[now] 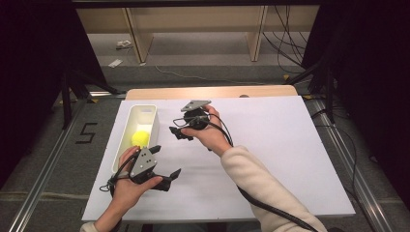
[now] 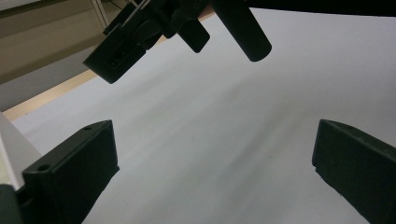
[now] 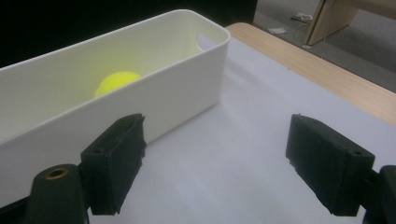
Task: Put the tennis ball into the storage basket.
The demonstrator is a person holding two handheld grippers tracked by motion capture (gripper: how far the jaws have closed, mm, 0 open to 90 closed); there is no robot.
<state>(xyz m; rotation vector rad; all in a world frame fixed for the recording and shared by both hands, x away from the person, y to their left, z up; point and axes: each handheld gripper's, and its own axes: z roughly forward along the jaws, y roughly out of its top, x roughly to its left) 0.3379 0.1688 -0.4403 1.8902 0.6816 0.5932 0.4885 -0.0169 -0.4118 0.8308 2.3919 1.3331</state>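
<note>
White bin [image 1: 145, 112] at table [image 1: 270, 145] left edge, yellow ball [image 1: 140, 138] inside, mid-length. Left claw [image 1: 170, 178] low beside bin's near end, jaws apart, empty. Right claw [image 1: 180, 133] just right of bin, jaws apart, empty, aimed at bin wall. Ball looks placed; likely step: release done. Next move: pull both claws clear without nudging bin.

grey floor [image 1: 58, 159], wooden shelving [image 1: 193, 29], dark surroundings
</note>
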